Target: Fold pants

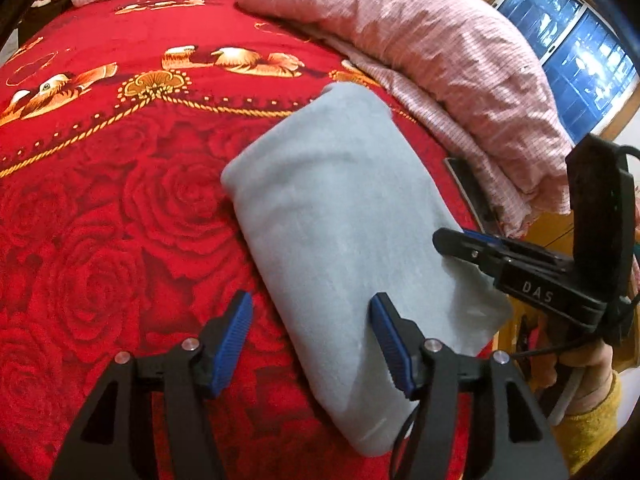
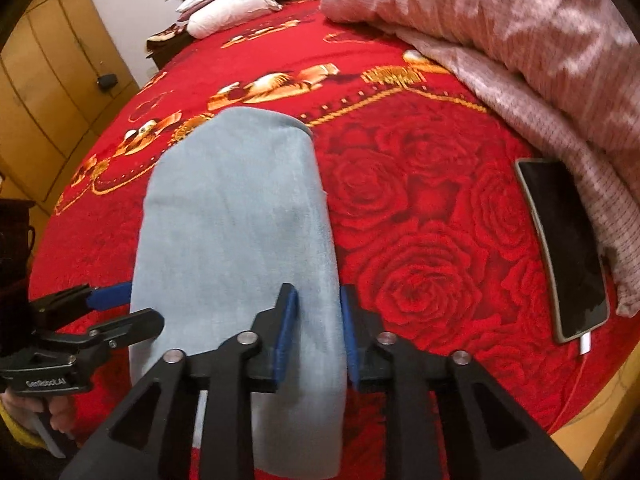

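- Pants (image 1: 340, 208): grey-blue, folded into a long narrow bundle. They lie on the red bedspread (image 1: 100, 220), running from frame centre to the lower edge in both views.
- Your left gripper (image 1: 312, 344): fingers spread wide. The right finger (image 1: 390, 340) sits over the pants' near end, the left finger over bare bedspread. You cannot tell whether either touches the cloth.
- Your right gripper (image 2: 318, 332): fingers part-way apart, straddling the right edge of the pants (image 2: 236, 240). Cloth sits between the pads; whether they grip it, you cannot tell. In the left view it shows at the right edge (image 1: 460, 240), at the bundle's side.
- Phone (image 2: 564, 248): dark screen up, right of frame, well apart from the pants, with its far edge against the pink quilt (image 2: 520, 40).
- Pillows (image 2: 232, 4): white, upper left of frame, at the head of the bed.
- Your hand (image 1: 588, 372): lower right, yellow sleeve, on the right gripper's handle.
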`<act>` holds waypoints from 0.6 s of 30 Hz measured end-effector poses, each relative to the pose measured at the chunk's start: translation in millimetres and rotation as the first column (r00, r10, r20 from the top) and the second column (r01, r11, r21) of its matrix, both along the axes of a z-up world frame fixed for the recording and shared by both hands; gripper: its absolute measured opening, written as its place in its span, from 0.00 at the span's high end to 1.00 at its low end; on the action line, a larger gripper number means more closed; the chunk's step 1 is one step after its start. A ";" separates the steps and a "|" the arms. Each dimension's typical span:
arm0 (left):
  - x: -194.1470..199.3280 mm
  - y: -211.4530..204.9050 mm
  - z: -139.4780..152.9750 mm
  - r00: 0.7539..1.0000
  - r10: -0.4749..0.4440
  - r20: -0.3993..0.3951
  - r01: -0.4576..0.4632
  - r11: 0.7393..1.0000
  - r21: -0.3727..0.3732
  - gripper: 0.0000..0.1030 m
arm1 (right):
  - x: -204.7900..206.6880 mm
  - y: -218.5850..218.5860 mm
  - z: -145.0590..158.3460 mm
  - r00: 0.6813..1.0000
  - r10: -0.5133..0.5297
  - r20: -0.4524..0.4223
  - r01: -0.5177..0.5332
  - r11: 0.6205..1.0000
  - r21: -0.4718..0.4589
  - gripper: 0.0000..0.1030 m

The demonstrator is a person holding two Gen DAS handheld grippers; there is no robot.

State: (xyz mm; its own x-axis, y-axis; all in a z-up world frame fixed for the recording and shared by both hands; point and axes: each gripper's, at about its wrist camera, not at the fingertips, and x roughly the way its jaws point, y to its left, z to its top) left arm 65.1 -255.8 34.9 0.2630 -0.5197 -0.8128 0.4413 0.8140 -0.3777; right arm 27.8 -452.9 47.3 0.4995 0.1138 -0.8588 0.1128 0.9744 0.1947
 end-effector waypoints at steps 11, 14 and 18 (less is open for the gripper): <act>4.5 -5.8 -8.9 1.000 0.008 -0.002 -0.008 1.000 -0.007 0.31 | -9.0 -7.2 -10.9 0.999 -0.031 -0.031 0.033 0.997 0.075 0.48; 5.4 -8.0 -10.6 1.000 0.004 0.002 -0.004 1.000 0.000 0.30 | -7.8 -16.8 -25.7 0.996 -0.071 -0.053 0.078 0.987 0.143 0.34; 7.2 -9.3 -12.7 1.000 0.009 -0.001 -0.009 1.000 0.000 0.28 | -9.8 -25.1 -34.9 0.997 -0.072 -0.030 0.077 0.974 0.214 0.30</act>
